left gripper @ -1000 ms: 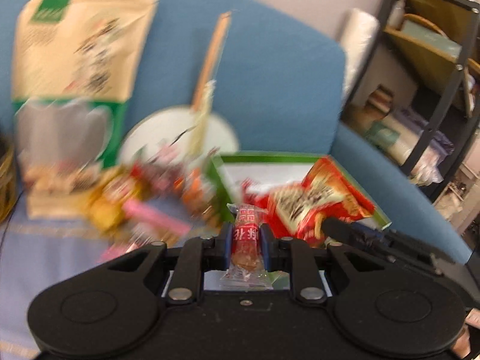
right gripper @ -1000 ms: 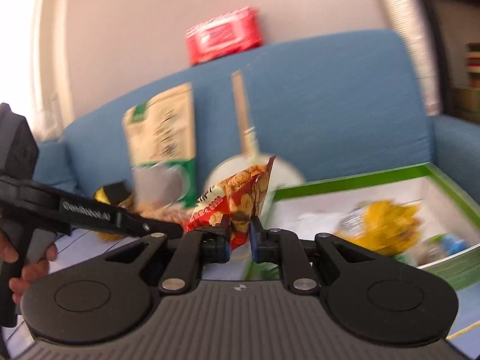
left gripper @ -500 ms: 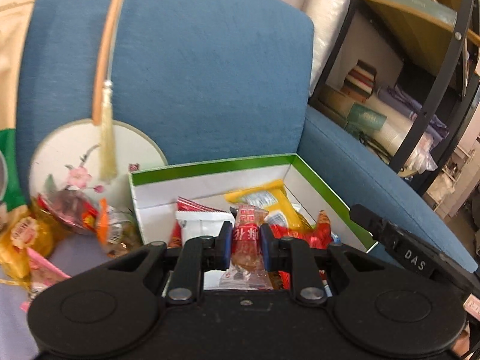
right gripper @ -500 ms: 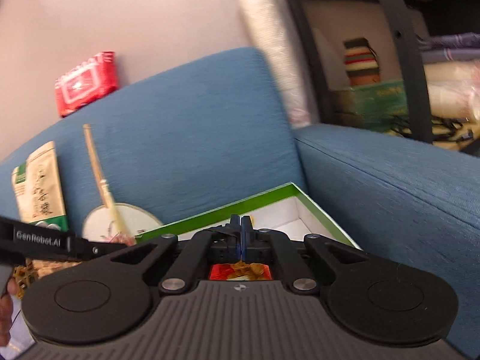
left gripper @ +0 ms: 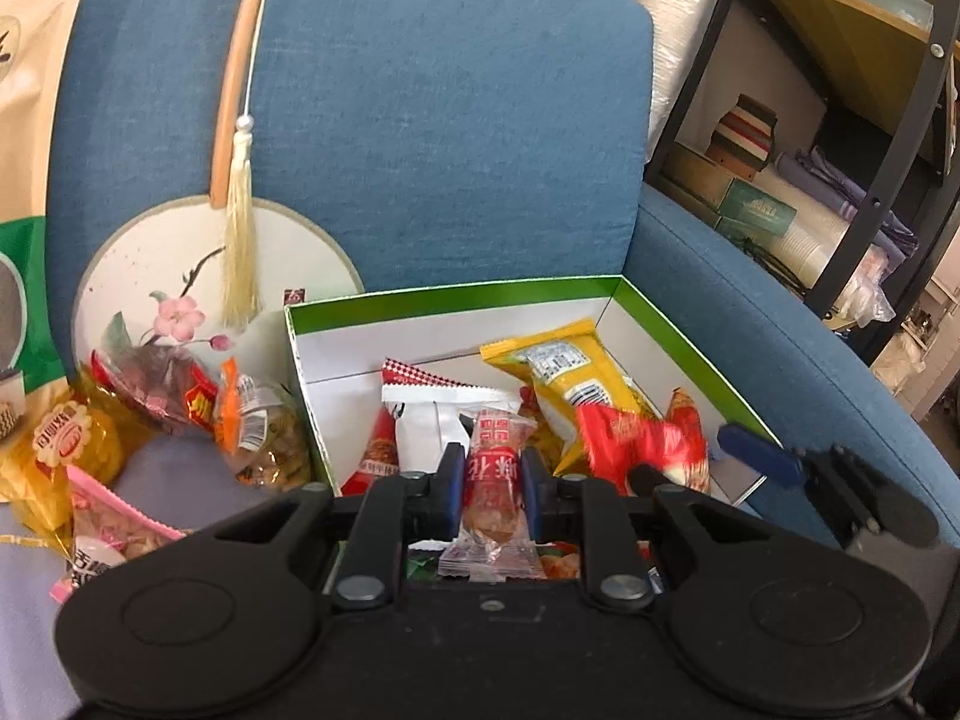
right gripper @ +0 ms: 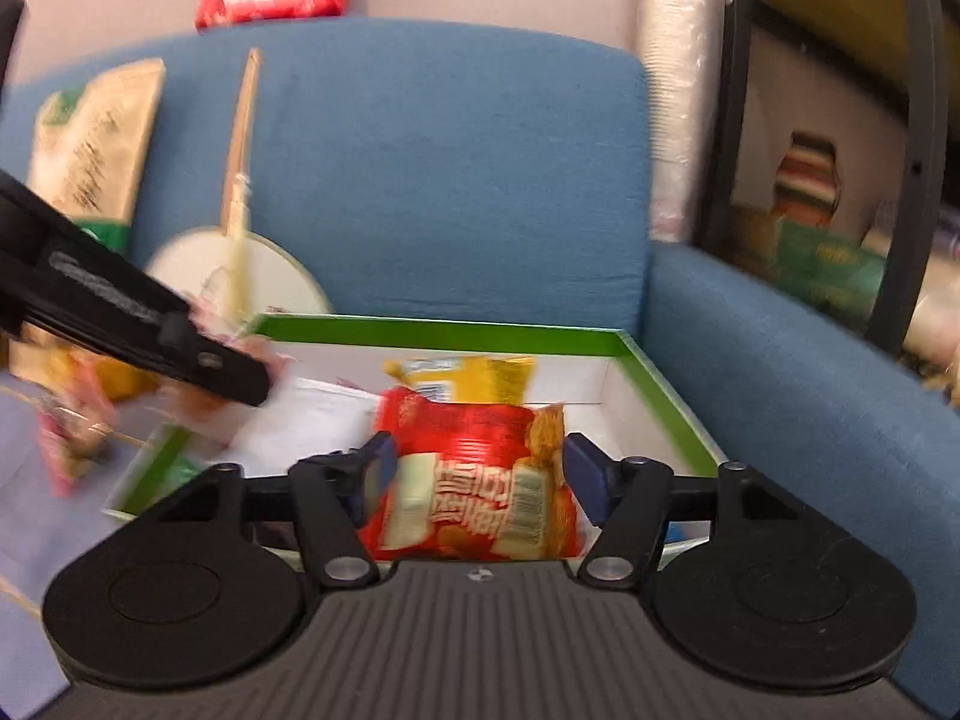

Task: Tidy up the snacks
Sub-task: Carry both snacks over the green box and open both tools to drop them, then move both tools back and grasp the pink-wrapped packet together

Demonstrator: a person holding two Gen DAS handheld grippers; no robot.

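Left gripper (left gripper: 492, 483): clamped on a clear-wrapped red candy (left gripper: 493, 480), lower centre.
Right gripper (right gripper: 474, 468): jaws opening; red snack bag (right gripper: 480, 480) between, blurred.
Box (left gripper: 456, 294): green-rimmed, white inside.

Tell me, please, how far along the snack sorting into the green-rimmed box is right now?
Partly done. The green-rimmed box already holds several packets, among them a yellow packet. The right gripper is opening, its pads off the red cracker bag over the box. The left gripper grips a red candy. A pile of snacks beside the box remains.
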